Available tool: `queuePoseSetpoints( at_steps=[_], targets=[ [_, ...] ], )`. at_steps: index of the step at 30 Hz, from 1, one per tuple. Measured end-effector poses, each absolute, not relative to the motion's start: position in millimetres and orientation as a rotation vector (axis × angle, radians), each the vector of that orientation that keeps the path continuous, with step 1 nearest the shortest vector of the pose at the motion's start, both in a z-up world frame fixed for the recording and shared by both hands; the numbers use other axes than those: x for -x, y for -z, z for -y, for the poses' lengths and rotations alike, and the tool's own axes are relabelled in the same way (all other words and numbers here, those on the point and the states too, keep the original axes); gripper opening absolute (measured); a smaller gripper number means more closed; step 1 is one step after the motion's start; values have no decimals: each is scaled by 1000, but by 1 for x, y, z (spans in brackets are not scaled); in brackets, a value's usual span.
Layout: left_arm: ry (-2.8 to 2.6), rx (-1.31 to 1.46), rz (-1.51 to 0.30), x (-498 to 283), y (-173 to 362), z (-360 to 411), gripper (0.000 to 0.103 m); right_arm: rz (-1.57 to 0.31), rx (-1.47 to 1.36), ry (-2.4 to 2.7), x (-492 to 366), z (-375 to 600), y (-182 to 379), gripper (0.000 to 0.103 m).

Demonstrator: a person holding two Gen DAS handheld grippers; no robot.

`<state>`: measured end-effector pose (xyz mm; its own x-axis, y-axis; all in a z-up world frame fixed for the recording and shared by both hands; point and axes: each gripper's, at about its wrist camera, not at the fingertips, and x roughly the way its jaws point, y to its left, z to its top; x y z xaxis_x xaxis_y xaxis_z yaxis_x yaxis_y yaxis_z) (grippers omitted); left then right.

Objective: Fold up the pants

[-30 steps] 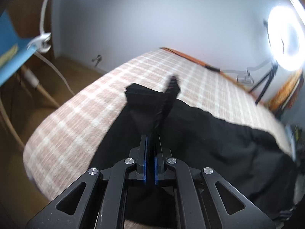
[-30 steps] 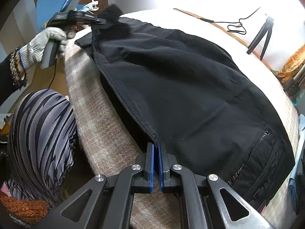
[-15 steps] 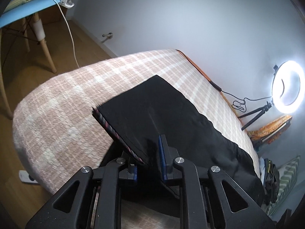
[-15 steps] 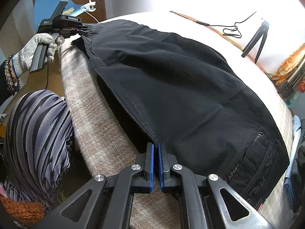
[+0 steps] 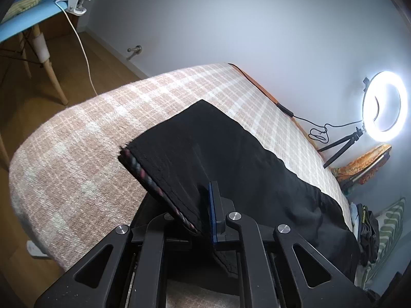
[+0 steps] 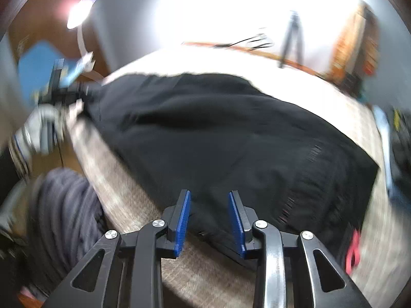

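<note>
Nearest the left wrist camera, the left gripper (image 5: 205, 214) is clamped on the hem of the black pants (image 5: 231, 159), the stitched edge caught between its closing jaws and lifted off the checked blanket (image 5: 102, 128). The right gripper (image 6: 209, 217) stands part open and is opening, its blue pads (image 6: 183, 220) clear of the cloth, with only the pants' near edge lying between and below them. Beyond, the pants lie spread across the blanket-covered bed, and a lit ring light (image 5: 384, 105) stands by the far wall.

The whole right wrist view is motion-blurred; at left the gloved hand (image 6: 43, 128) and its gripper (image 6: 77, 89) smear together.
</note>
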<state>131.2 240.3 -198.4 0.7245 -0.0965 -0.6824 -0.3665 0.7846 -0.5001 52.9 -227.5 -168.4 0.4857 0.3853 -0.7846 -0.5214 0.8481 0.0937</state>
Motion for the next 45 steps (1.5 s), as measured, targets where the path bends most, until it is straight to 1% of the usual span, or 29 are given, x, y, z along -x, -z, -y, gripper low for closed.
queuePoseSetpoints(
  at_steps=[3,5,7,8,15,23,30,32,34,36,41,45],
  targets=[
    [-150,646,-763,-132,198,-236,8,-900,-49,-480,-52,272,156,40],
    [-144,633,-766,-133,197,-234,8,-890,-181,-406,-51,307,150,51],
    [-140,624,-768,-134,197,-232,8,-895,-289,-335,-53,339,150,57],
    [-139,624,-767,-134,197,-232,7,-905,-319,-304,-54,351,151,58],
    [-136,624,-767,-134,197,-231,7,-978,-485,-226,-63,402,167,58],
    [-140,622,-771,-133,199,-230,7,-1067,-606,-205,-62,416,191,58],
    [-139,624,-767,-131,197,-230,7,-1049,-804,-284,-61,428,200,59],
    [-139,622,-767,-131,196,-230,7,-1067,-767,-266,-60,428,199,55],
    [-140,620,-767,-131,195,-231,7,-1095,-707,-219,-58,426,198,55],
    [-142,621,-768,-132,195,-230,7,-1108,-739,-241,-56,427,203,55],
    [-141,618,-773,-134,196,-226,7,-1129,-787,-274,-61,421,215,47],
    [-141,614,-774,-134,196,-228,7,-1118,-779,-292,-65,411,212,46]
  ],
)
